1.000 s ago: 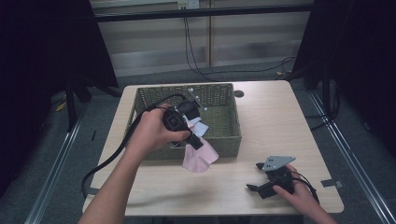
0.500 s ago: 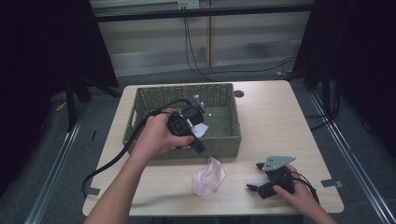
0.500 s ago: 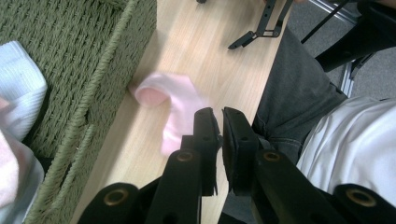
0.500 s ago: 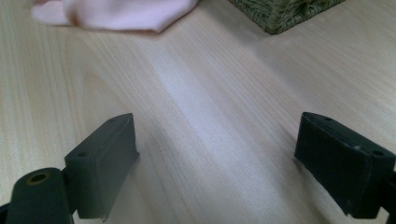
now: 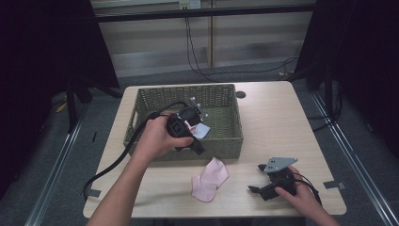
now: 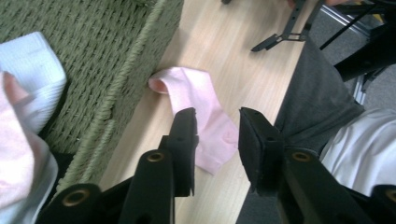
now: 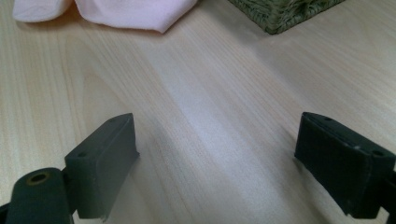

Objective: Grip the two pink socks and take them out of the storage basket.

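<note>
No brand, label or writing is readable anywhere. A pink sock (image 5: 210, 179) is lying flat and slightly folded on the table (image 5: 282, 122), just in front of the basket's (image 5: 141, 101) near wall and apart from both grippers. It is pale pink, soft and limp, with a rounded end pointing toward the basket in the left gripper view (image 6: 198, 112). In the right gripper view its edge (image 7: 112, 11) is showing at the top, beside a basket corner (image 7: 285, 14).

The left hand (image 5: 157, 139) is holding the left gripper (image 5: 200, 149) over the basket's front wall, tilting it down toward the person's side. Its jaws are standing a little apart with nothing between them, and the sock is lying on the wood below them (image 6: 217, 140). Inside the basket, a white cloth (image 5: 201, 131) is lying beside the gripper; in the left gripper view it is showing as ribbed white fabric (image 6: 32, 70), with more pink fabric (image 6: 14, 154) at the left edge.

The right hand (image 5: 303, 197) is resting the right gripper (image 5: 256, 179) low on the table near the front right corner. Its jaws are spreading wide over bare wood (image 7: 215, 158), holding nothing.
</note>
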Motion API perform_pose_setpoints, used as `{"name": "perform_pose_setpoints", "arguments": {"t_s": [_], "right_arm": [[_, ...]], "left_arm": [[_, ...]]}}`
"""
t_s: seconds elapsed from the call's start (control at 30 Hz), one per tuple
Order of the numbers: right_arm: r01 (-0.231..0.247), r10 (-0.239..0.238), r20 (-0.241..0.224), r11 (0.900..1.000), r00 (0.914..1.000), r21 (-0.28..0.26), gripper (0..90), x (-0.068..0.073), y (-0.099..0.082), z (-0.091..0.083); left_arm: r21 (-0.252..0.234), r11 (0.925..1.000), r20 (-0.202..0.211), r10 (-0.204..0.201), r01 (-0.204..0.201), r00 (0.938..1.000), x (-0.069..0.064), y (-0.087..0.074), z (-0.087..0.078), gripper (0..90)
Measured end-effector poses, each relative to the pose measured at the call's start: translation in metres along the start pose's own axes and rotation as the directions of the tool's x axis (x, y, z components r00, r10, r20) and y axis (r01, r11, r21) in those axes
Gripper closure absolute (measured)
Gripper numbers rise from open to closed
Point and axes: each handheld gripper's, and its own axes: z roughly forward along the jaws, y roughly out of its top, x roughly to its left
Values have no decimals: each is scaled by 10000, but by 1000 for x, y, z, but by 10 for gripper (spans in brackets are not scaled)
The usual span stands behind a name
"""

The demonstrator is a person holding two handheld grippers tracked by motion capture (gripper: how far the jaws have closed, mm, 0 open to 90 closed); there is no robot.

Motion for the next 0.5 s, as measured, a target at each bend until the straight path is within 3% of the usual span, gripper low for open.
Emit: {"name": "perform_pose_setpoints", "arguments": {"t_s": [0.37, 0.5], "right_arm": [[31, -31, -1, 10000, 10000, 12, 119, 0, 0, 0], [20, -20, 8, 10000, 10000, 5, 119, 0, 0, 0]], "left_arm": [[-510, 9987, -579, 48, -78, 9983, 12, 0, 1, 389], [-577, 9983, -784, -107, 62, 9969, 19, 1, -1, 350]]}}
